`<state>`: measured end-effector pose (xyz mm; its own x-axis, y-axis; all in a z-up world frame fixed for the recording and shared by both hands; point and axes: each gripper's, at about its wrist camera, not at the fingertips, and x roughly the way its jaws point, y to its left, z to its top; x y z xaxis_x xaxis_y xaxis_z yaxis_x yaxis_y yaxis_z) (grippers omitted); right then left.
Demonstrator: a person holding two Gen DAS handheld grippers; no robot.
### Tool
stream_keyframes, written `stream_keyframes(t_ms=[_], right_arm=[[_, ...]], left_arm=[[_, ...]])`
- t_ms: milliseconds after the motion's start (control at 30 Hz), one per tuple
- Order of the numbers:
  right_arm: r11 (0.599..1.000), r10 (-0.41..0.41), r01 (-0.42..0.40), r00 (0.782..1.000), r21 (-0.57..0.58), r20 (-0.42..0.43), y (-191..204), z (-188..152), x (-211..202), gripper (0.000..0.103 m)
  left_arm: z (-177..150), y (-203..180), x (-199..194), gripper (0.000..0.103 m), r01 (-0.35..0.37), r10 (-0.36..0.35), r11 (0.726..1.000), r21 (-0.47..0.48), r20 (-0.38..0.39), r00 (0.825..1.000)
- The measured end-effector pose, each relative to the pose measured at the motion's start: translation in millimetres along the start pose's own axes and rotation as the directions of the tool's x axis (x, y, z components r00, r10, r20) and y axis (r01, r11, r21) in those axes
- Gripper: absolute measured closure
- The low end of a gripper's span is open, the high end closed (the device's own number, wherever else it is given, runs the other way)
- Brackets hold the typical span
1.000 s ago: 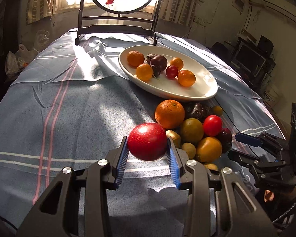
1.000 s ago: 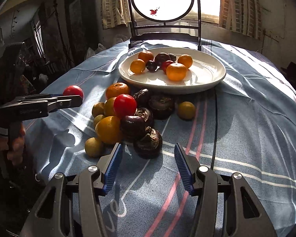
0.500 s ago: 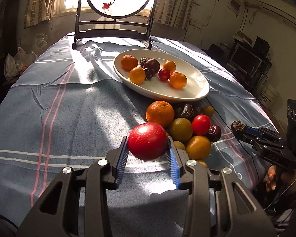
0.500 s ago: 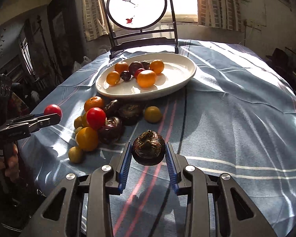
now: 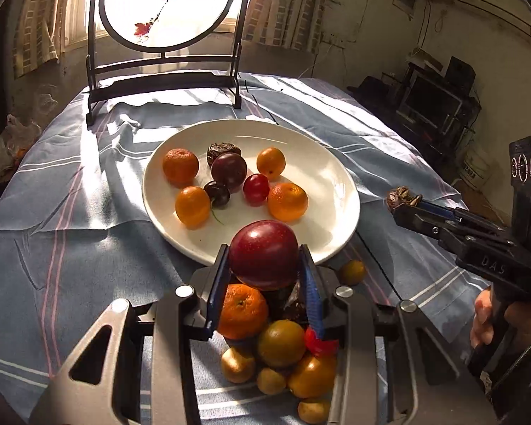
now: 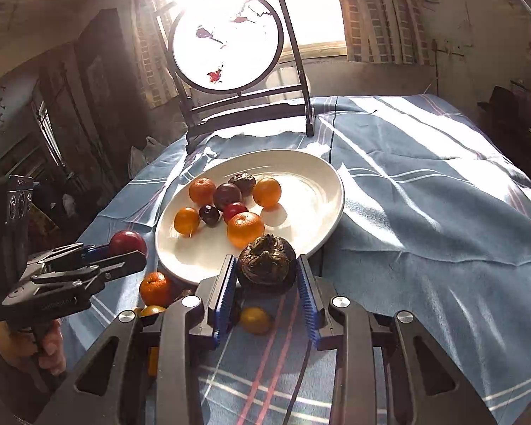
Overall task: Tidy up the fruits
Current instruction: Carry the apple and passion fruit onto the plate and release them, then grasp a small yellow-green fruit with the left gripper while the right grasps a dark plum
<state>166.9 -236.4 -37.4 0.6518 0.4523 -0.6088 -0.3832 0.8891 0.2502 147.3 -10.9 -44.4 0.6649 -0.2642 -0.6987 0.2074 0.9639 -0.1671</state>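
My left gripper (image 5: 263,265) is shut on a red apple (image 5: 263,253) and holds it in the air just short of the near rim of the white oval plate (image 5: 331,184). The apple also shows in the right wrist view (image 6: 128,242). My right gripper (image 6: 267,274) is shut on a dark wrinkled fruit (image 6: 267,262) and holds it over the plate's near rim (image 6: 322,191). The plate holds several oranges, a red fruit and dark fruits. A pile of loose fruit (image 5: 283,347) lies on the cloth under my left gripper.
A round painted screen on a black stand (image 5: 166,7) stands behind the plate on the blue striped tablecloth (image 5: 60,219). A small yellow-green fruit (image 6: 255,319) lies under my right gripper. Dark furniture stands at the far right (image 5: 439,102).
Both grippers have lifted and moved forward to the plate's near rim with their fruit. A second ago the right gripper was open and empty; it then closed on the dark fruit.
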Motion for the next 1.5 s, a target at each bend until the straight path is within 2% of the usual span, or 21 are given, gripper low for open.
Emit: stream_keyframes(t_ms=[100,133,200,300,400,600,667,767,800,867,1033,1267,1300,1367,1500], right_arm=[[1.000,-0.022,0.021,1.000,-0.023,-0.017,4.8,14.3,24.2,0.068],[0.999,-0.026,0.026,1.000,-0.033,-0.011,6.6,17.1,29.1,0.067],[0.999,-0.033,0.034,0.999,-0.034,0.011,8.6,20.2,32.3,0.051],[1.000,-0.003,0.003,0.999,-0.026,0.032,11.1,15.1,21.5,0.051],[0.999,-0.008,0.009,0.999,-0.048,0.037,14.1,-4.7,3.1,0.051],[1.000,-0.001,0.001,0.999,-0.004,0.047,0.5,-55.0,-34.7,0.051],[1.000,-0.003,0.002,0.999,0.019,0.047,-4.5,-68.5,-42.5,0.051],[0.999,0.005,-0.007,0.999,0.050,0.032,-8.6,-80.8,-45.5,0.051],[0.999,0.007,-0.009,1.000,0.053,0.028,-8.1,-83.4,-45.4,0.051],[0.998,0.018,-0.019,1.000,0.053,0.025,-4.8,-87.1,-45.5,0.051],[0.999,0.030,-0.031,0.999,0.031,0.020,5.5,-92.1,-47.8,0.051],[0.998,0.061,-0.061,0.998,0.001,-0.016,19.2,-94.0,-38.6,0.051],[0.998,0.064,-0.065,0.998,-0.009,-0.026,22.9,-94.4,-35.8,0.051],[0.997,0.074,-0.075,0.996,-0.033,-0.041,31.3,-94.1,-30.1,0.051],[0.993,0.103,-0.106,0.993,-0.049,-0.063,44.6,-89.1,-17.9,0.051]], left_arm=[[12.4,0.7,25.8,0.065,-0.009,0.008,1.000,-0.015,-0.044,0.999],[15.0,2.4,30.3,0.062,-0.013,0.012,1.000,-0.025,-0.046,0.999],[16.0,5.7,29.7,0.056,-0.020,0.018,0.998,-0.052,-0.036,0.999],[7.0,8.0,12.1,0.052,-0.007,0.007,0.999,-0.050,-0.003,1.000],[-13.9,7.0,-10.2,0.051,-0.027,0.027,1.000,-0.008,0.009,1.000],[-73.8,-0.8,-52.2,0.051,-0.004,0.004,0.998,0.069,-0.002,1.000],[-91.6,-6.3,-58.0,0.051,0.013,-0.012,0.996,0.089,-0.014,1.000],[-109.7,-19.2,-52.4,0.051,-0.008,0.013,0.993,0.121,-0.039,0.999],[-113.6,-23.0,-47.8,0.053,-0.019,0.025,0.993,0.121,-0.048,0.999],[-117.2,-26.7,-38.5,0.061,0.003,0.004,0.995,0.095,-0.072,0.997],[-120.1,-37.4,-29.5,0.070,0.008,-0.001,0.995,0.097,-0.070,0.998],[-118.7,-39.6,-19.9,0.070,0.020,-0.015,0.997,0.078,-0.073,0.997],[-118.9,-38.8,-20.9,0.075,0.026,-0.021,0.997,0.072,-0.071,0.997],[-119.4,-36.4,-25.3,0.077,0.045,-0.041,0.998,0.053,-0.073,0.996],[-119.6,-34.5,-45.1,0.077,0.037,-0.036,0.998,0.052,-0.029,0.999]])
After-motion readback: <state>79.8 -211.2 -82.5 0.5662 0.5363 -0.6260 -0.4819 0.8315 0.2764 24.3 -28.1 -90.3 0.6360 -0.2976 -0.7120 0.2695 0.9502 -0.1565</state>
